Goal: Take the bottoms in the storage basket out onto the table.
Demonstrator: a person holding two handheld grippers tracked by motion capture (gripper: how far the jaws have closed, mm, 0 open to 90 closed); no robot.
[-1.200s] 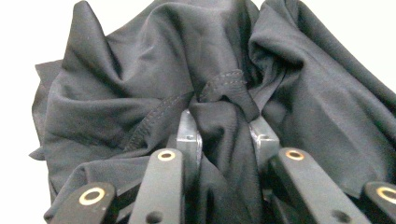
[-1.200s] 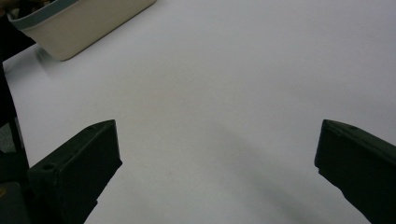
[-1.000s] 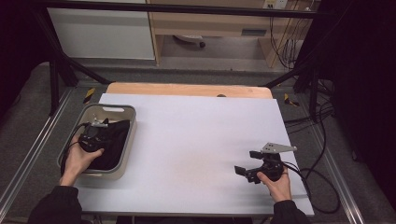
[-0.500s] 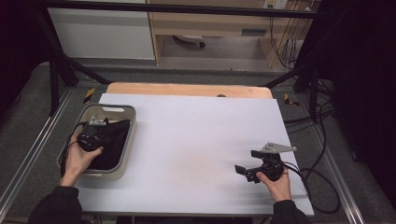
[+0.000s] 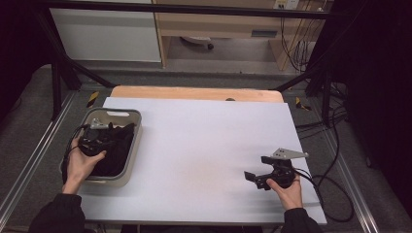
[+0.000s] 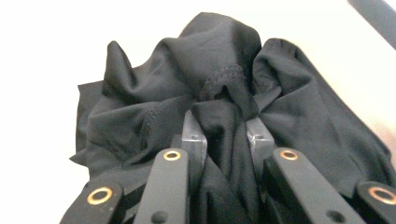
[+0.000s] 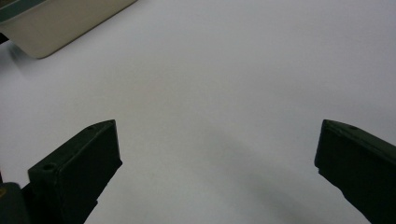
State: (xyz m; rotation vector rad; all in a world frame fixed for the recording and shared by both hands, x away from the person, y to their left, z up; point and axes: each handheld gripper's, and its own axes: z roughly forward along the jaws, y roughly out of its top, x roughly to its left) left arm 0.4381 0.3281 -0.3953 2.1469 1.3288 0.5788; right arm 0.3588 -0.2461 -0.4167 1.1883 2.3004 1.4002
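At the left of the high view, the left hand-held gripper [image 5: 99,138] sits inside the grey bin [image 5: 125,167] on the white bench [image 5: 204,145]. Its jaws are clamped on a fold of the black cloth [image 6: 224,116], which lies bunched in the bin and rises between the jaws in the left gripper view. At the lower right of the high view, the right hand-held gripper [image 5: 256,175] rests low over the bare bench, jaws wide apart, holding nothing, well apart from the bin.
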